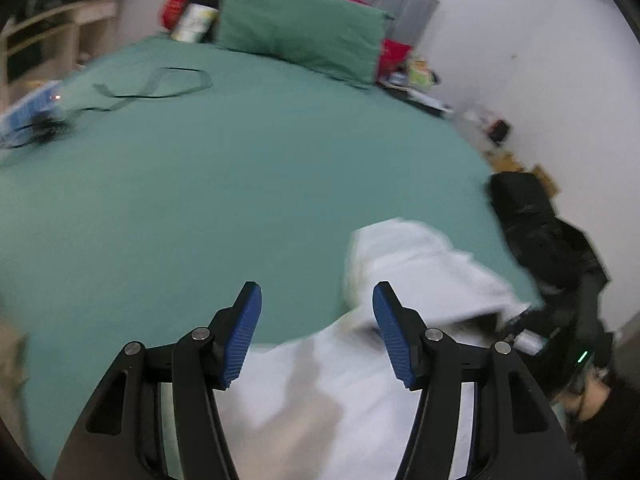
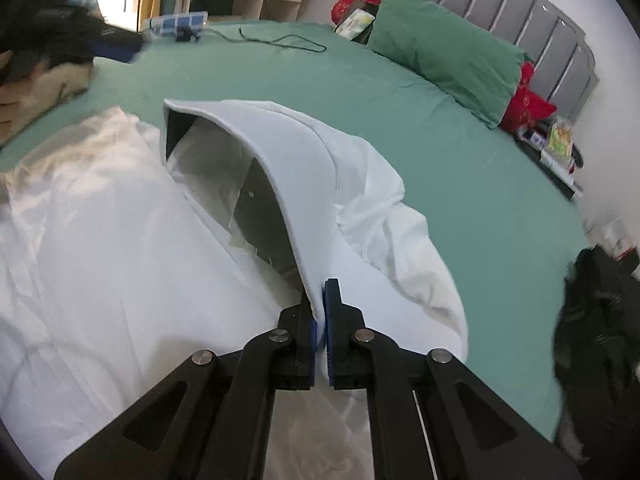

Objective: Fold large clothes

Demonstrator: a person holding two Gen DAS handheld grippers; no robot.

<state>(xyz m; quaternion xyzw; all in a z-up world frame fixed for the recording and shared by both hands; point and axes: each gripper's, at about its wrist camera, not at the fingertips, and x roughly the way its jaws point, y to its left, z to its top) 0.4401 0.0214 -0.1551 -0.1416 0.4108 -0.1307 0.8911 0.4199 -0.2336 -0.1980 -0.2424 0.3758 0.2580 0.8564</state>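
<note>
1. The right gripper (image 2: pixel 319 312) is sitting nearest the lens, its blue pads (image 2: pixel 330 320) pressing together on a stiff band of the white garment (image 2: pixel 100 240), apparently the collar; the fabric is passing between them and rising away in an arch.
2. The white garment is lying crumpled on the green bed sheet (image 2: pixel 440 152), spreading to the left of the gripper and bunching to the right of it.
3. The left gripper (image 1: pixel 316 332) is hovering over the near edge of the garment (image 1: pixel 320 392), its blue pads (image 1: pixel 242 336) standing wide apart and holding nothing.
4. A green pillow (image 2: pixel 444 52) is leaning against the grey headboard (image 2: pixel 532 16), well apart from the garment.
5. A black cable (image 2: pixel 280 42) is trailing across the far part of the sheet.
6. A black bag (image 2: pixel 600 320) is sitting beside the bed on the right.
</note>
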